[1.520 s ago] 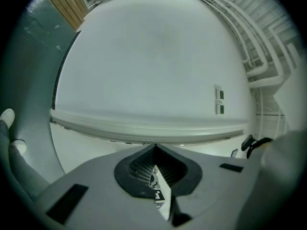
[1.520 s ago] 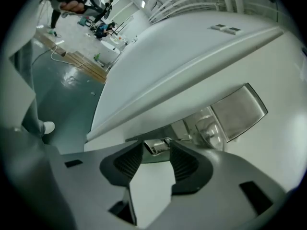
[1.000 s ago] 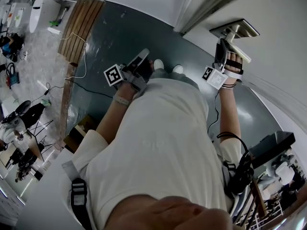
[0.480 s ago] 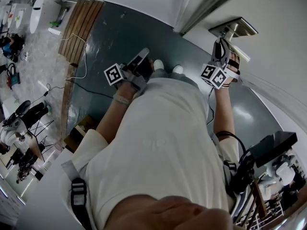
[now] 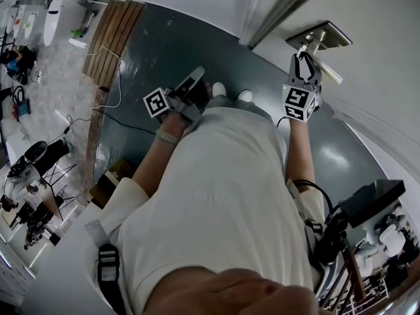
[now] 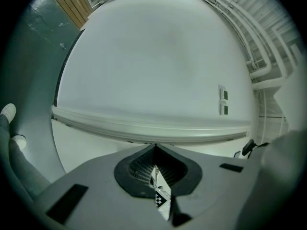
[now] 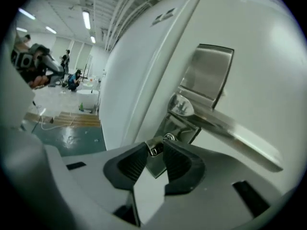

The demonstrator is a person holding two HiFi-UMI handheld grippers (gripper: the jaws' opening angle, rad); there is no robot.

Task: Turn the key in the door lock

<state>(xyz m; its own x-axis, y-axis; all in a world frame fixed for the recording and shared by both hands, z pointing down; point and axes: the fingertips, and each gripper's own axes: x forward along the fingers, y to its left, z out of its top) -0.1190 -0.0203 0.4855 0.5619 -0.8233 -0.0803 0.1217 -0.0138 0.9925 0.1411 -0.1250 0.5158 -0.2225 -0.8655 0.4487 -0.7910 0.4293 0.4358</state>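
Right claw point(image 7: 157, 151) is gripping the key point(image 7: 153, 146). Its jaws have just been closing, and both pads are now pressing on the key's head. The key is sitting in the door lock point(image 7: 169, 138), at 7 o'clock from the hub of the lever handle point(image 7: 230, 126). Left claw point(image 6: 156, 150) is hanging fully closed and empty, facing a white wall point(image 6: 153, 66), at 9 o'clock from the right claw in the head view.

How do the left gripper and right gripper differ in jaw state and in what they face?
The left gripper is shut on nothing; the right gripper, jaws having just closed further, clamps the key. The left faces blank wall; the right faces the lock plate under the door handle. Both carry a marker cube.
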